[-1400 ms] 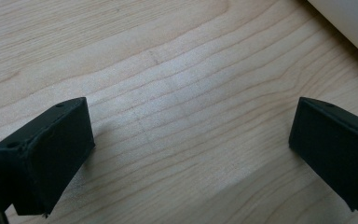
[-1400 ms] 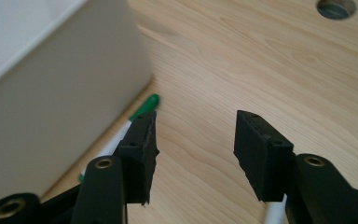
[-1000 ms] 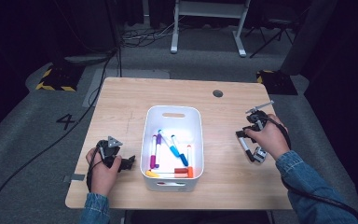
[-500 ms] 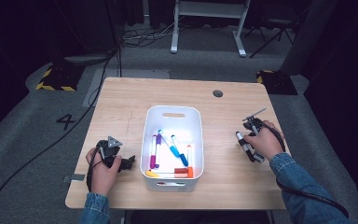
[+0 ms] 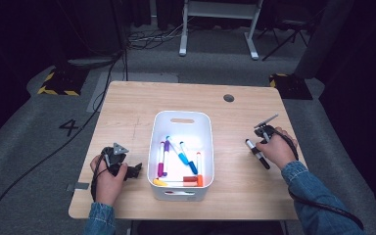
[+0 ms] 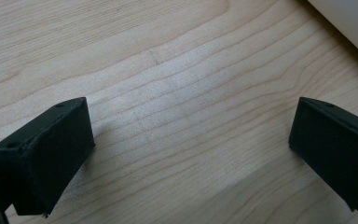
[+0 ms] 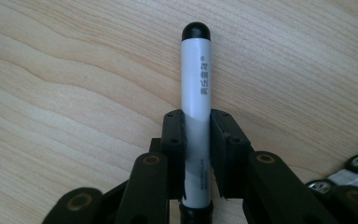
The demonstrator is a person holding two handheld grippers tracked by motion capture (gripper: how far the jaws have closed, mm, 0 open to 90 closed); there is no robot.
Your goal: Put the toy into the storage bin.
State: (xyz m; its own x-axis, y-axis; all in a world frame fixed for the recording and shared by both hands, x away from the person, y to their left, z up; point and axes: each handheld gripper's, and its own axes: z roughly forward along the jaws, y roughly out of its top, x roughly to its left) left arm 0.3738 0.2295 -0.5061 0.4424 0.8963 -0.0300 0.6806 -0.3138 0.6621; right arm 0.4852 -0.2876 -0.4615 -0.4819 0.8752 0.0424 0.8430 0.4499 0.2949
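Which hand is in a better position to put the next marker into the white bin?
Right. The right gripper has just closed on the black-capped marker lying right of the bin. The left gripper rests open over bare table, holding nothing.

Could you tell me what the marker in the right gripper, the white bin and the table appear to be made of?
The marker looks like smooth plastic: a glossy white barrel with printed lettering and a black cap. The bin seems to be moulded plastic, matte white, with rounded corners and a cut-out handle. The table shows pale wood grain with a flat satin surface; whether it is solid wood or laminate I cannot tell.
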